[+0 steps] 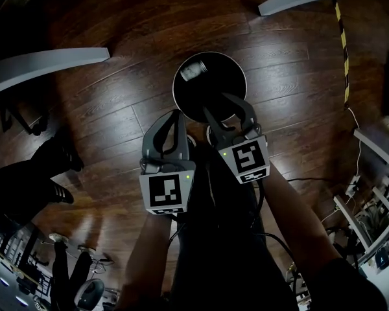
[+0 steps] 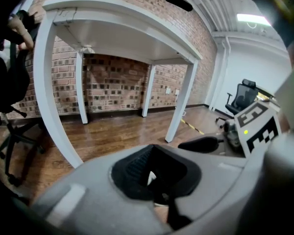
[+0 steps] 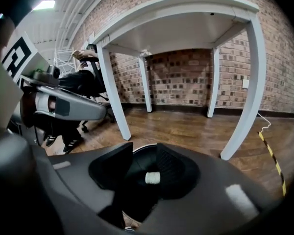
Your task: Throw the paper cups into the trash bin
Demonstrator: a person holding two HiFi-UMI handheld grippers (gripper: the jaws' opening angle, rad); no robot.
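The cup (image 1: 193, 70) lies inside the bin (image 1: 242, 75). It looks light, thin and easily crushed, so pinch it gently across the rim. The right hand-held gripper (image 1: 229, 112) hangs spread and empty; the left hand-held gripper (image 1: 175, 116) is pressed together.

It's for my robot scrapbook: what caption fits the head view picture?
Left gripper and right gripper hang at a black trash bin with a paper cup inside.
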